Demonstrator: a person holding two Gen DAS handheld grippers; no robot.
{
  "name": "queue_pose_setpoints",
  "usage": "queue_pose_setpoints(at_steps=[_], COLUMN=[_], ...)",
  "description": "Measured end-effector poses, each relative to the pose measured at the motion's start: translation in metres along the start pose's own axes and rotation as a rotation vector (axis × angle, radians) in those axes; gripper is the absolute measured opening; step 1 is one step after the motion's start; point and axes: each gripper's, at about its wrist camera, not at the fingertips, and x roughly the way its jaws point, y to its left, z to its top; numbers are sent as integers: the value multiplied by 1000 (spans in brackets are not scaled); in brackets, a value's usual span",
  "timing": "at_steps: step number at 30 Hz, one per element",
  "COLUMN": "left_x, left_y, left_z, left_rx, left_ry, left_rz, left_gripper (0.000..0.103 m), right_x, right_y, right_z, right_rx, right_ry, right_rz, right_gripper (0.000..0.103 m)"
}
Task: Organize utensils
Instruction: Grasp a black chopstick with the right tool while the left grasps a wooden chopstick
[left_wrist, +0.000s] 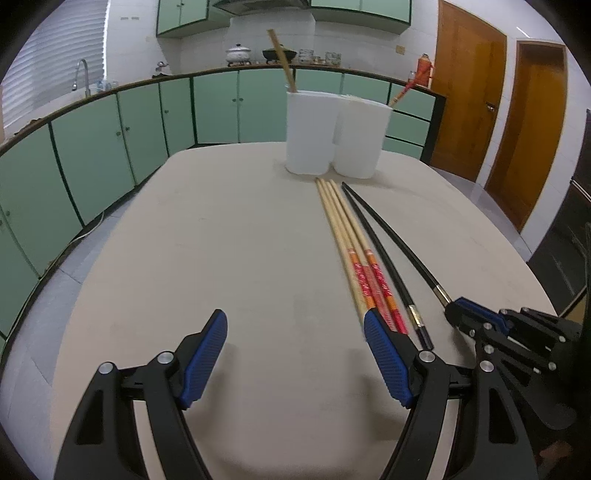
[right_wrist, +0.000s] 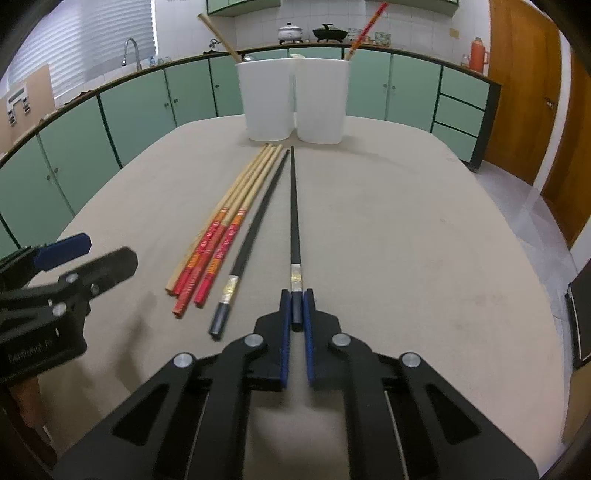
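Two black chopsticks lie lengthwise on the beige table (right_wrist: 406, 240). My right gripper (right_wrist: 296, 302) is shut on the handle end of the right-hand black chopstick (right_wrist: 294, 206), whose tip points toward the white holders. The other black chopstick (right_wrist: 255, 229) lies free just to its left. Three wooden chopsticks with red handles (right_wrist: 225, 225) rest side by side further left. Two white holders (right_wrist: 291, 99) stand at the far edge, each with a chopstick in it. My left gripper (left_wrist: 295, 328) hovers open over bare table, its right finger beside the red handles (left_wrist: 373, 280).
Green cabinets (left_wrist: 110, 147) and a counter with a sink tap (left_wrist: 81, 75) curve around behind the table. Wooden doors (left_wrist: 524, 129) stand at the right. Pots (right_wrist: 291, 33) sit on the far counter.
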Motion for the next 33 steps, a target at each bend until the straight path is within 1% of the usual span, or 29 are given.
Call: queue_pose_setpoints(at_steps=[7, 11, 14, 15, 23, 26, 29, 31, 32, 33], left_x=[11, 13, 18, 20, 23, 23, 23, 24, 24, 25], left_y=[-12, -17, -19, -19, -18, -13, -12, -15, -17, -17], left_z=[-4, -4, -4, -5, -5, -3, -2, -2, -2, -1], left_rx=[25, 23, 31, 28, 23, 1, -18, -11, -6, -3], left_ry=[39, 52, 68, 77, 79, 80, 79, 77, 76, 76], left_rz=[7, -7, 1, -1, 14, 26, 32, 32, 33, 33], left_gripper=[75, 74, 67, 66, 66, 66, 64, 63, 60, 54], right_x=[-2, -2, -3, -3, -2, -2, -2, -2, -2, -2], right_y=[-20, -25, -26, -25, -26, -27, -26, -25, -24, -24], right_z=[0, -1, 0, -1, -2, -2, -2, -2, -2, -2], right_rx=[50, 63, 69, 70, 76, 76, 73, 69, 65, 63], right_ry=[0, 0, -2, -2, -2, -2, -3, -4, -4, -6], right_rz=[3, 9, 18, 19, 26, 29, 29, 28, 29, 28], right_gripper=[6, 6, 6, 6, 6, 6, 6, 8, 9, 9])
